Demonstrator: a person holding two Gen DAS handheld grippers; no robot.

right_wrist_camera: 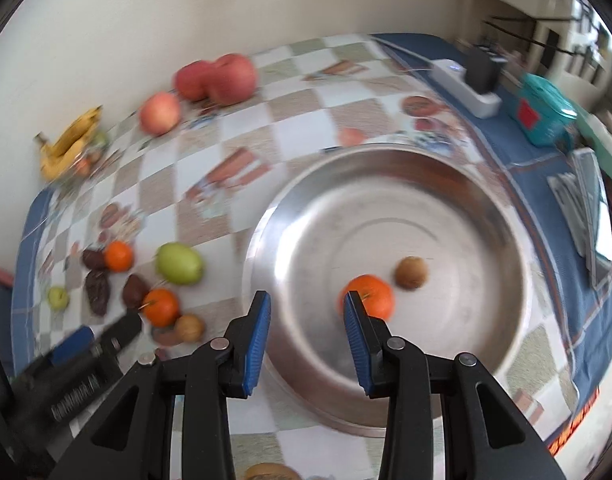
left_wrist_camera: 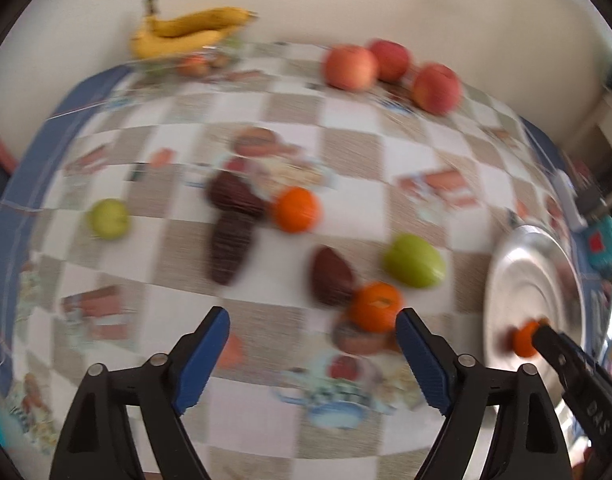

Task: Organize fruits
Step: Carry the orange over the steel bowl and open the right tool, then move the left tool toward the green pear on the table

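Note:
My left gripper (left_wrist_camera: 312, 322) is open and empty above the checked tablecloth, with an orange (left_wrist_camera: 376, 307) just ahead of its right finger. Another orange (left_wrist_camera: 297, 209), dark dates (left_wrist_camera: 231, 252), a green pear (left_wrist_camera: 414, 261) and a small green fruit (left_wrist_camera: 108, 218) lie further ahead. My right gripper (right_wrist_camera: 307, 310) is open and empty over the steel bowl (right_wrist_camera: 446, 184). In the bowl lie an orange (right_wrist_camera: 371, 295) and a brown walnut (right_wrist_camera: 412, 272). The right gripper also shows in the left wrist view (left_wrist_camera: 546, 334), beside the bowl's orange.
Three red apples (left_wrist_camera: 386, 70) and a bunch of bananas (left_wrist_camera: 186, 32) lie at the back near the wall. A teal container (right_wrist_camera: 546, 110), a white power strip (right_wrist_camera: 466, 84) and papers (right_wrist_camera: 586, 200) sit on the blue cloth at the right. A walnut (right_wrist_camera: 189, 328) lies beside the bowl.

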